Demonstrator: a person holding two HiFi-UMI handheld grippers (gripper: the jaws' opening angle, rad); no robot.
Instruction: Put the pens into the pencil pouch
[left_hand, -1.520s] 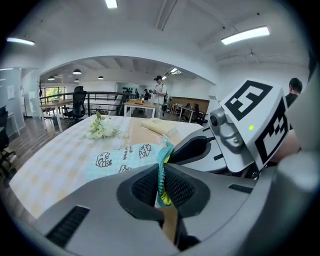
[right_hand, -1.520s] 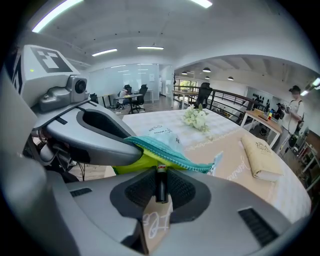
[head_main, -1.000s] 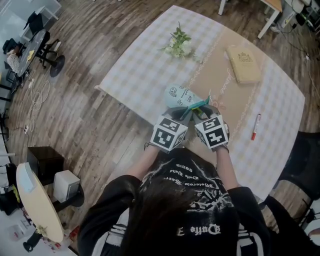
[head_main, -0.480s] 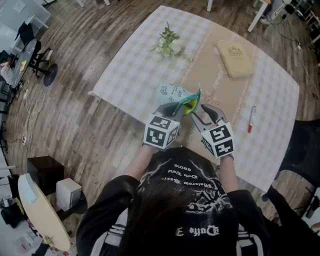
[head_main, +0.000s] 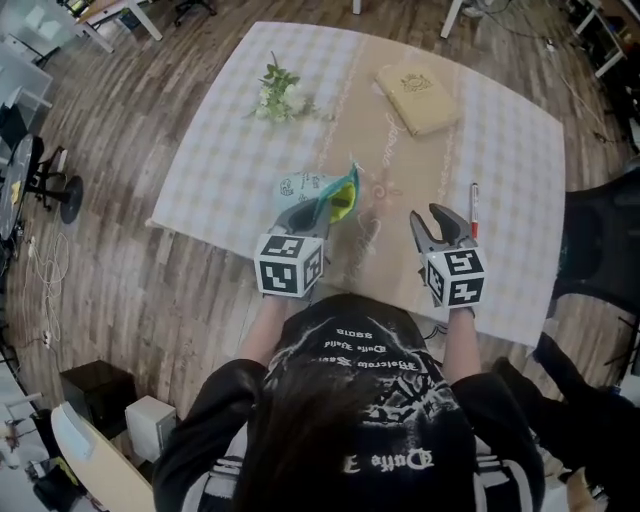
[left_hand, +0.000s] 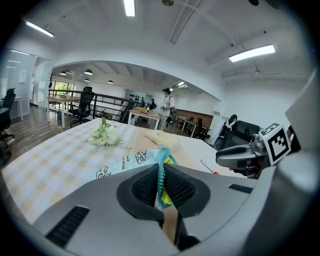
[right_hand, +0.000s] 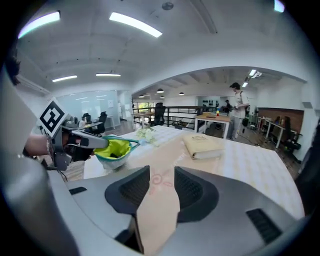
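Swung off the pouch (head_main: 312, 186), my right gripper (head_main: 432, 220), empty jaws spread but just narrowing, seeks the pen (head_main: 474, 205) by the table's (head_main: 520, 150) right edge; left gripper (head_main: 312, 212) pinches the pouch open.

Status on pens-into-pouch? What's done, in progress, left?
Done: the light blue fabric pencil pouch is held open, the left gripper shut on its rim; whether a pen is inside I cannot tell. In hand: the right gripper is empty, jaws apart though just closing slightly, near the red-and-white pen lying on the checked table. Left: grasp that pen and drop it in.
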